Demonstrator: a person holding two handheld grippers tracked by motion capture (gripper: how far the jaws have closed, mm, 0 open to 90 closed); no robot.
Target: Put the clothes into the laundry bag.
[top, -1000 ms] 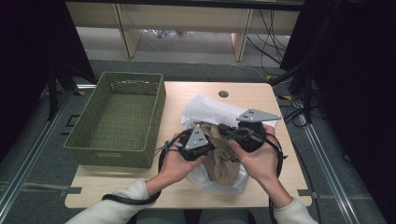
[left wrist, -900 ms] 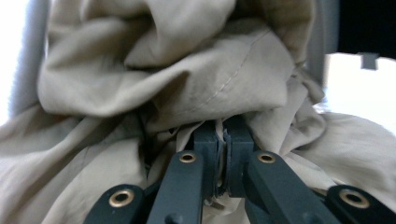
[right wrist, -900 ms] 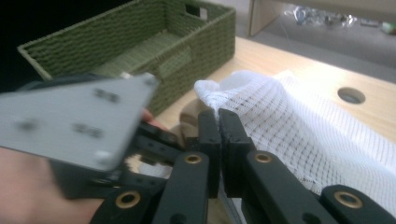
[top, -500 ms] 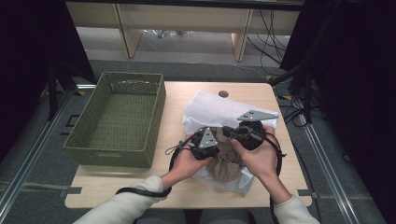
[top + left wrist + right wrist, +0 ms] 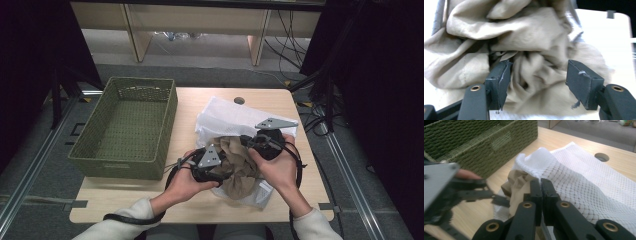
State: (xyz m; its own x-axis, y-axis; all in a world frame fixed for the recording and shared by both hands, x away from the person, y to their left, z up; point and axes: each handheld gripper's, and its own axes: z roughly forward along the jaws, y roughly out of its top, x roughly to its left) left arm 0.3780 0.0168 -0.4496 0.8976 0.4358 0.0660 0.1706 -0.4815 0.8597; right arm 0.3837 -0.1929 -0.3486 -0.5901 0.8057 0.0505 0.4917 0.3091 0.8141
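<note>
Beige cloth [image 5: 239,162] lies bunched on the white mesh bag [image 5: 235,117], well right of the green basket [image 5: 125,127]. The left gripper [image 5: 537,83] has just been opening; its jaws stand wide with cloth between them, unpressed. The right gripper [image 5: 540,188] is pinched shut at the bag's edge. Judging by this, the left has let go to regrip while the right holds the bag.

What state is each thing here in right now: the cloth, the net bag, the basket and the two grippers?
Beige cloth: crumpled, partly in the bag.
Mesh bag: lying on the table, rumpled.
Basket: upright, nothing in it.
Left gripper: jaws just opened, cloth between them, not pinched.
Right gripper: shut; whether it pinches fabric is unclear.
</note>
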